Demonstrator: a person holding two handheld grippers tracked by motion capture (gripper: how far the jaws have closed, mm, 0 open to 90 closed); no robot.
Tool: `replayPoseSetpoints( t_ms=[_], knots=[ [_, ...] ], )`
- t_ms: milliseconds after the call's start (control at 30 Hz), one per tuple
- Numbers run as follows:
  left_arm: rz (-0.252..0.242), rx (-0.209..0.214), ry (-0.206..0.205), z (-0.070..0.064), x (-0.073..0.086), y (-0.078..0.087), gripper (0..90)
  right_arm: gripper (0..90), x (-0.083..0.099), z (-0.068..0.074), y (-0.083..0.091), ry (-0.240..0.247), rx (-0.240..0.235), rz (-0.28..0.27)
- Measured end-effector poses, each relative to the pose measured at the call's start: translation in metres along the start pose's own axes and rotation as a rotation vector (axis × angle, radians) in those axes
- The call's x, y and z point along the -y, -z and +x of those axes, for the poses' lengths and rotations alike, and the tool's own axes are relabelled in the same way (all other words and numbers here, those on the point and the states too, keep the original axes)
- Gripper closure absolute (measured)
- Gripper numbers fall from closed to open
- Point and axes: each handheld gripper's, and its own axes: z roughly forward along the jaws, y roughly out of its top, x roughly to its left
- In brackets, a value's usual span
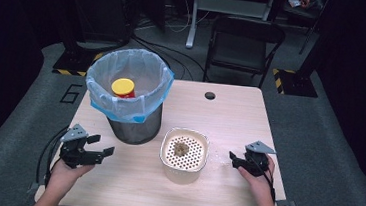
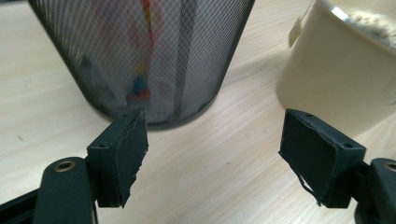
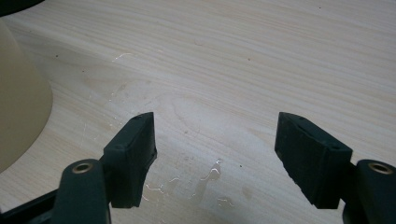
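A black mesh bin lined with a clear bag stands at the table's left; a red item with a yellow lid lies inside. A cream container with a perforated insert holds brownish residue at mid-table. My left gripper is open and empty, left of the container and in front of the bin. In the left gripper view, its jaws face the bin and the container. Right of the container, my right gripper is open and empty; its jaws hover over wet wood.
Water drops glisten on the table just right of the cream container. A cable hole sits near the far edge. A black folding chair stands behind the table.
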Motion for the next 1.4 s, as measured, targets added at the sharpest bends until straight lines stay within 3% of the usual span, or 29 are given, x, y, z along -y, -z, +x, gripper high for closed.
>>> replayPoseSetpoints(
  t_ms=[100,267,467,667,700,833,1000,1100,1400],
  knots=[
    [0.012,-0.019,0.005,0.005,0.012,-0.007,22.9,28.7,0.000,-0.001,0.000,0.001,-0.001,0.001],
    [0.002,-0.041,0.050,0.014,0.033,-0.017,23.1,28.7,0.001,0.000,-0.001,0.000,-0.004,0.007],
    [0.016,-0.060,0.070,0.022,0.042,-0.021,23.1,28.7,0.001,0.001,-0.003,0.008,-0.007,0.011],
    [0.073,-0.075,0.069,0.031,0.052,-0.028,22.5,28.8,0.002,0.000,-0.004,0.004,-0.006,0.013],
    [0.092,-0.074,0.068,0.032,0.052,-0.028,22.5,28.7,0.003,0.000,-0.004,-0.001,-0.006,0.019],
    [0.095,-0.089,0.082,0.035,0.055,-0.033,22.3,28.8,0.004,0.000,-0.005,-0.003,-0.007,0.022],
    [0.112,-0.109,0.066,0.035,0.056,-0.037,21.2,28.7,0.006,0.001,-0.009,0.013,-0.012,0.032],
    [0.104,-0.131,0.053,0.036,0.057,-0.039,20.7,28.7,0.006,0.002,-0.010,0.010,-0.012,0.036],
    [0.105,-0.182,0.074,0.044,0.059,-0.040,18.7,28.6,0.008,0.001,-0.012,-0.002,-0.003,0.038]
  ],
)
